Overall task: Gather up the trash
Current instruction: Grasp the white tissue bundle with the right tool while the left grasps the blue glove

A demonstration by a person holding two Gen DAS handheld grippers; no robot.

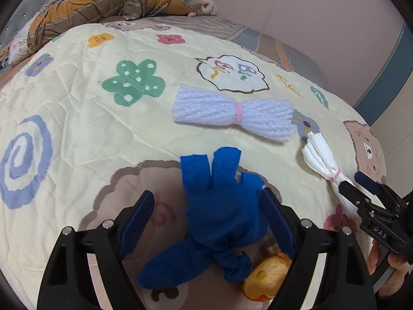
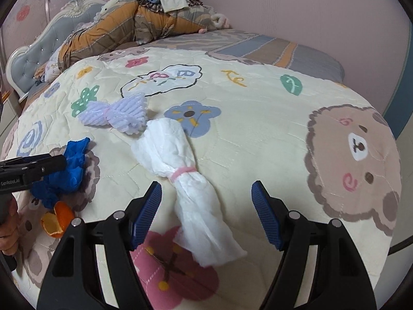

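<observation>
A knotted blue glove (image 1: 219,206) lies on the patterned quilt (image 1: 85,134) between the fingers of my open left gripper (image 1: 209,222). An orange peel (image 1: 268,276) lies by its knot. A white foam net tied with a pink band (image 1: 232,111) lies farther off. A white tissue bundle tied with a pink band (image 2: 185,178) lies between the fingers of my open right gripper (image 2: 206,214). The blue glove (image 2: 64,170), the peel (image 2: 58,219) and the foam net (image 2: 116,116) also show in the right wrist view. The right gripper (image 1: 361,183) shows over the tissue (image 1: 322,162) in the left view.
Folded brown and orange bedding (image 2: 124,28) is piled at the head of the bed by the grey headboard (image 2: 38,46). A pink wall (image 2: 309,7) runs along the far side. The quilt drops off at the right edge (image 2: 387,206).
</observation>
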